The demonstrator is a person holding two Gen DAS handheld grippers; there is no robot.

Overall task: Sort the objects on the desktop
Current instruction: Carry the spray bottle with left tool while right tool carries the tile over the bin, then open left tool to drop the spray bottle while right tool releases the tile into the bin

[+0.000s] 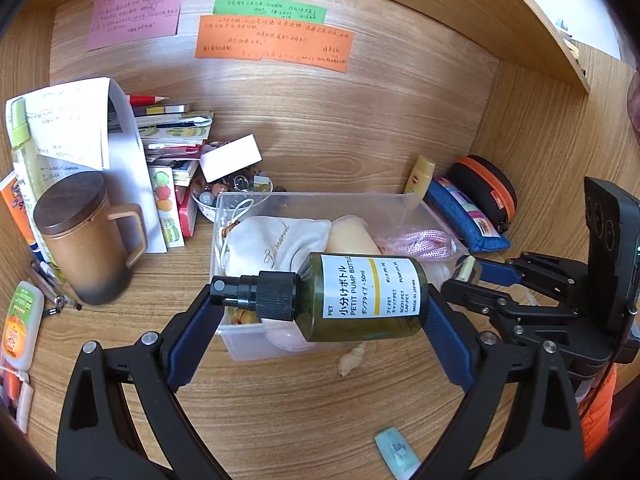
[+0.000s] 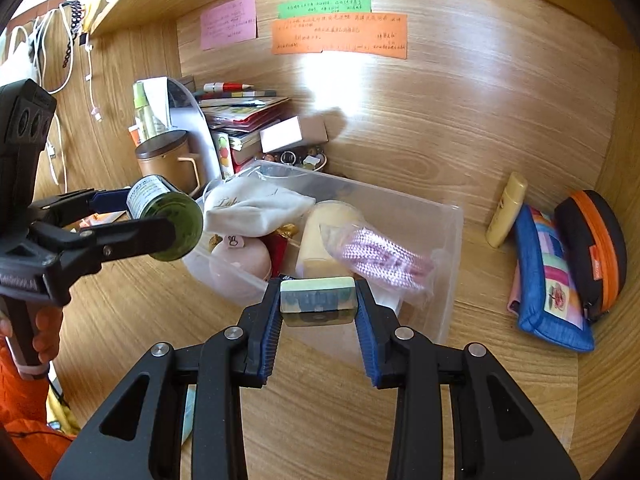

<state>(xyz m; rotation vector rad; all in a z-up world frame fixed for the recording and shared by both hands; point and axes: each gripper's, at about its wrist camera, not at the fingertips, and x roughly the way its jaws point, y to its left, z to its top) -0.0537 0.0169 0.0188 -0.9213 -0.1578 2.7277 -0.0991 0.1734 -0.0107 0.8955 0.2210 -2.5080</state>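
My left gripper (image 1: 320, 304) is shut on a green spray bottle (image 1: 360, 300) with a black pump, held sideways above the near edge of a clear plastic box (image 1: 312, 200). It also shows in the right wrist view (image 2: 170, 224). My right gripper (image 2: 318, 300) is shut on a small pale green block (image 2: 318, 298), held over the near rim of the same box (image 2: 452, 240). The box holds a white pouch (image 2: 256, 204), a pink cord bag (image 2: 380, 256) and a cream roll (image 2: 324, 236).
A brown lidded mug (image 1: 88, 240), papers and stacked books (image 1: 172, 128) stand at the left. A yellow tube (image 2: 506, 210), blue pouch (image 2: 552, 280) and black-orange case (image 2: 596, 244) lie at the right. A small shell (image 1: 352, 360) and a light blue eraser (image 1: 396, 454) lie on the desk.
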